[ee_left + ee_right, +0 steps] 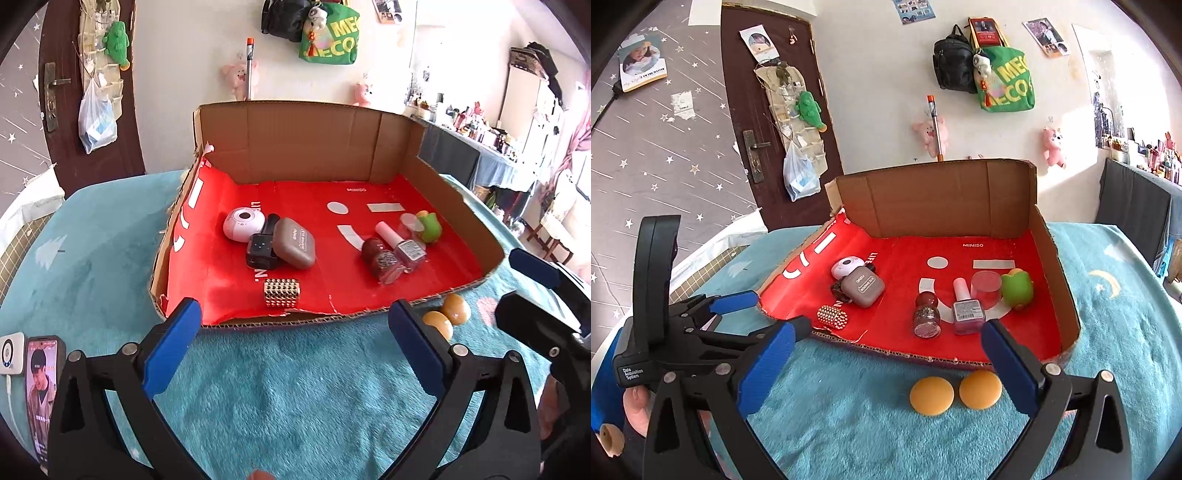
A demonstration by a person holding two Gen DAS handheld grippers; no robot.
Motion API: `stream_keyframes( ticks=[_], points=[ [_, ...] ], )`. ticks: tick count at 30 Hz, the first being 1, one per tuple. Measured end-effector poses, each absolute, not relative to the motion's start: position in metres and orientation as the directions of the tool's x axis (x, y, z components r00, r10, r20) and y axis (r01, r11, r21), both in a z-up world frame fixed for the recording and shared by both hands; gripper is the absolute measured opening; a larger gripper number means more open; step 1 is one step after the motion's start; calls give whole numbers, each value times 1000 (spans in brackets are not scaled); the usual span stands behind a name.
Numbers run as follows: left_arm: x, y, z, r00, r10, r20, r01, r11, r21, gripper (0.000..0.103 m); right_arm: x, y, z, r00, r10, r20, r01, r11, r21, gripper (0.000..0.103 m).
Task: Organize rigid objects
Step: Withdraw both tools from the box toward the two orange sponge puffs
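A cardboard box (306,147) with a red lining lies on the teal blanket. Its left half holds a white round device (242,223), a black gadget (260,251), a grey case (295,242) and a silver beaded block (282,292). Its right half holds a glitter bottle (384,258), a pink polish bottle (404,247), a clear jar (410,221) and a green toy (428,225). Two orange discs (931,395) (980,389) rest on the blanket before the box's front edge. My left gripper (295,347) hovers open and empty before the box. My right gripper (890,354) stands open over the discs, holding nothing.
A phone (42,387) and a white power bank (11,354) lie on the blanket (295,406) at the left edge. A dark door (764,147) and a wall hung with bags stand behind the box. A cluttered shelf (480,129) runs along the right.
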State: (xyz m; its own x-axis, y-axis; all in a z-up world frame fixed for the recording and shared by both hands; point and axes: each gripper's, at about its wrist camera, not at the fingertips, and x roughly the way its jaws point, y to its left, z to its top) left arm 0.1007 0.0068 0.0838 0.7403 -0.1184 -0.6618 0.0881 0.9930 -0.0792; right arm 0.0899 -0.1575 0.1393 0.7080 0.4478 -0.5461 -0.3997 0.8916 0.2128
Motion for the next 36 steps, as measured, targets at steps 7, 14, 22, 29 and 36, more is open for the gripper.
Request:
stream_keyframes(
  ticks=[7,14,22,29,36],
  points=[
    [83,3,86,758,-112,-643,87,994,-71,103,76,-162,138,718,439,-539,-395,896,203,103],
    [68,1,78,765,-111,-635,88,994,-68,103,67,-166,132,719,432,-544,-391,899,198,103],
    [59,3,59,732,-148,-665,94,989,-118,103,57,-167,123,709,433,-557,-389,899,204,103],
    [53,3,38,692,-156,-705,93,987,-128,103,51,-165,108,701,400,-591,-378,910,167,103],
    [56,3,18,639,-179,-748,90,983,-158,103,51,-167,90,683,370,-630,-357,921,153,103]
  ],
)
